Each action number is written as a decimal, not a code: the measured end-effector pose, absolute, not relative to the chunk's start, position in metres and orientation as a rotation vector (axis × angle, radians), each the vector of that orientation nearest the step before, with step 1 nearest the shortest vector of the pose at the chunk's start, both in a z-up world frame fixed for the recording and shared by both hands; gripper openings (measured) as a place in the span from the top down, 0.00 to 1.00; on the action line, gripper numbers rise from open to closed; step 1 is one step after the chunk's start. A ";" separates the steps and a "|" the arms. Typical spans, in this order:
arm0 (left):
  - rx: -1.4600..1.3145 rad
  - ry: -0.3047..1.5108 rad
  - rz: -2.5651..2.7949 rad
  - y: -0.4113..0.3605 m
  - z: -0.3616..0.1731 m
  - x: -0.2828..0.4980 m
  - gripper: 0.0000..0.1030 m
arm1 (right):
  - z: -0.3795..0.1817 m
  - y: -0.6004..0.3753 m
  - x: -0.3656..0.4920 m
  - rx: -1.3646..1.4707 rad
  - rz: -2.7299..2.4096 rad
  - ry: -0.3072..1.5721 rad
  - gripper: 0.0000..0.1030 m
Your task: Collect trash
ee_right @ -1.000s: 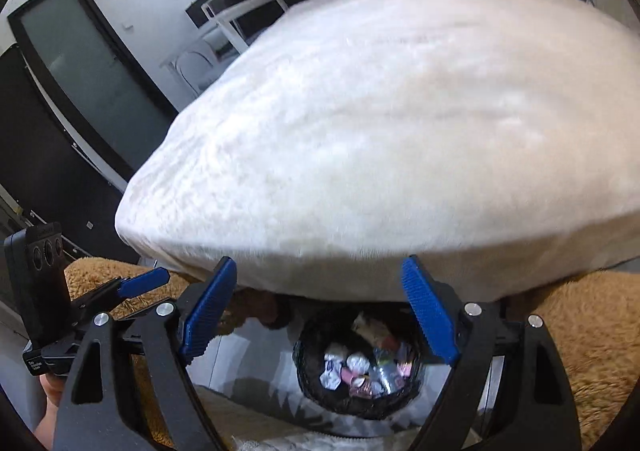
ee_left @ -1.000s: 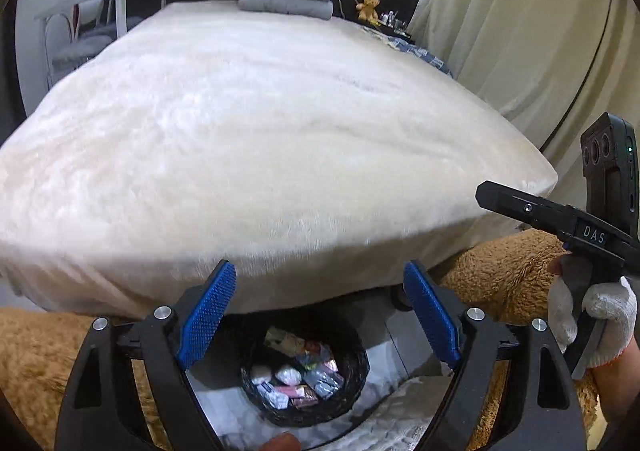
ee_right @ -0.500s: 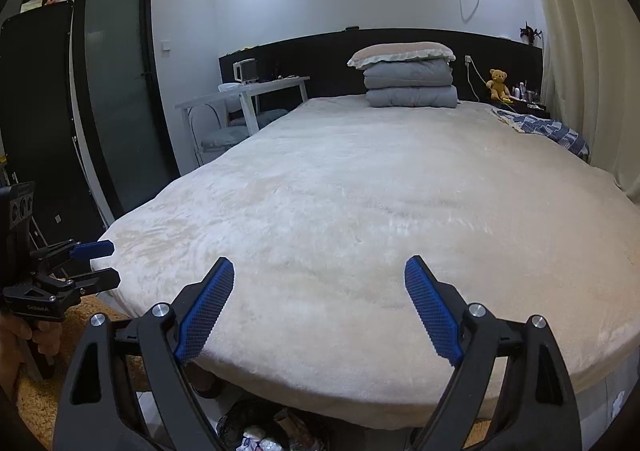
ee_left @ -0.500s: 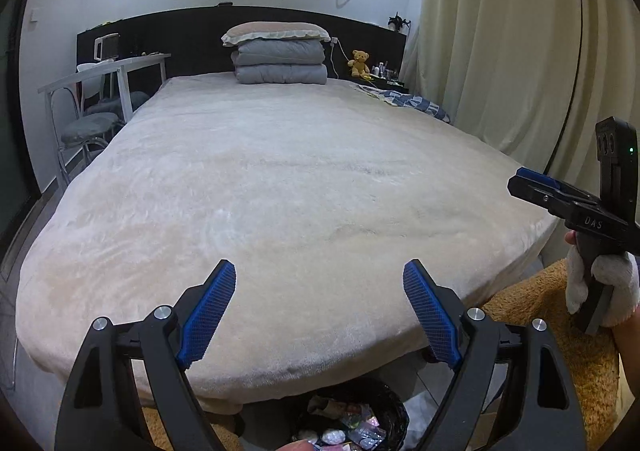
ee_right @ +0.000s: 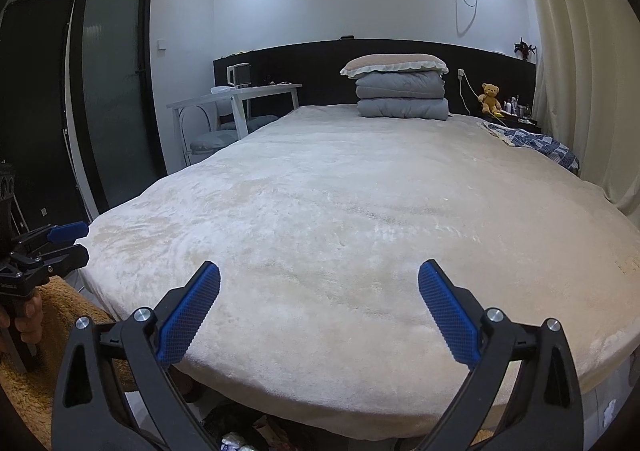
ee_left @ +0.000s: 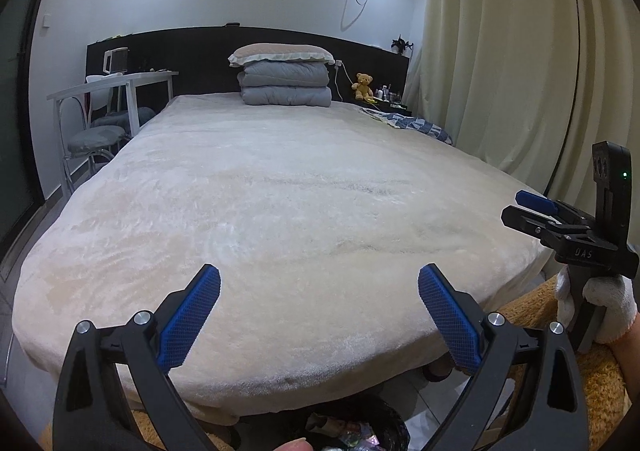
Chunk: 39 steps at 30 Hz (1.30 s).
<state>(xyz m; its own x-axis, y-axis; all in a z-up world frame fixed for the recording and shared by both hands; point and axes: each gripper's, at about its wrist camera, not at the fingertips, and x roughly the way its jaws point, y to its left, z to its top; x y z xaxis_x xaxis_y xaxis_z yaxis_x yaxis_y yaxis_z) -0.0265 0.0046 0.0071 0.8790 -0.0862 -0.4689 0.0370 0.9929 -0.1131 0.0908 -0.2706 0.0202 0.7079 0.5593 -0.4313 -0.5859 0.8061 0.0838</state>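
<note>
The left gripper [ee_left: 319,315] is held level above the foot of the bed [ee_left: 280,211], its blue-padded fingers [ee_left: 188,321] spread wide with nothing between them. The right gripper [ee_right: 319,313] is held likewise over the same end of the bed, its fingers [ee_right: 448,315] also set wide apart and gripping nothing. In the left wrist view, the right gripper is seen at the bed's right corner, grasped by a white-gloved hand [ee_left: 596,307]. In the right wrist view, the left gripper is seen at the bed's left corner, held by a bare hand [ee_right: 24,321].

The trash basket [ee_left: 360,427], black and filled with crumpled wrappers [ee_left: 356,439], is set on the floor just below the foot of the bed, and only its upper part is shown at the lower edge of the left wrist view. A tan plush rug [ee_left: 600,395] is spread on the floor beside the bed's foot.

At the head of the bed, a pillow [ee_left: 282,53] is stacked on folded grey quilts [ee_left: 286,89]. A teddy bear [ee_left: 363,85] is seated to the right of the quilts, and a white desk [ee_left: 116,85] is placed along the bed's left side.
</note>
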 end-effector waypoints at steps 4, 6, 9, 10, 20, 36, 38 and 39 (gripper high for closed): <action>-0.089 0.498 -0.060 0.002 0.007 -0.026 0.06 | 0.016 -0.270 0.089 -0.070 0.628 0.453 0.05; -0.089 0.499 -0.061 0.002 0.006 -0.026 0.06 | 0.017 -0.271 0.087 -0.075 0.622 0.450 0.05; -0.086 0.496 -0.059 0.001 0.006 -0.026 0.06 | 0.014 -0.265 0.087 -0.083 0.618 0.452 0.05; -0.085 0.497 -0.060 0.001 0.006 -0.026 0.06 | 0.014 -0.264 0.087 -0.089 0.615 0.454 0.05; -0.079 0.506 -0.053 0.000 0.005 -0.025 0.06 | 0.012 -0.261 0.088 -0.102 0.602 0.465 0.05; -0.072 0.508 -0.047 0.000 0.004 -0.025 0.06 | 0.008 -0.262 0.090 -0.099 0.599 0.478 0.05; -0.073 0.509 -0.046 0.000 0.004 -0.025 0.06 | 0.008 -0.262 0.090 -0.098 0.597 0.481 0.05; -0.075 0.509 -0.046 0.000 0.004 -0.025 0.06 | 0.008 -0.262 0.090 -0.098 0.598 0.481 0.05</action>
<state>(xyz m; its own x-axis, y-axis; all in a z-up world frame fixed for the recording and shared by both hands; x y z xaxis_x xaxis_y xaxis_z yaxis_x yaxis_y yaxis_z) -0.0251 -0.0001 0.0044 0.8722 -0.0629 -0.4852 0.0258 0.9962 -0.0828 0.0903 -0.2617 0.0083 0.7201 0.5178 -0.4619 -0.5625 0.8254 0.0483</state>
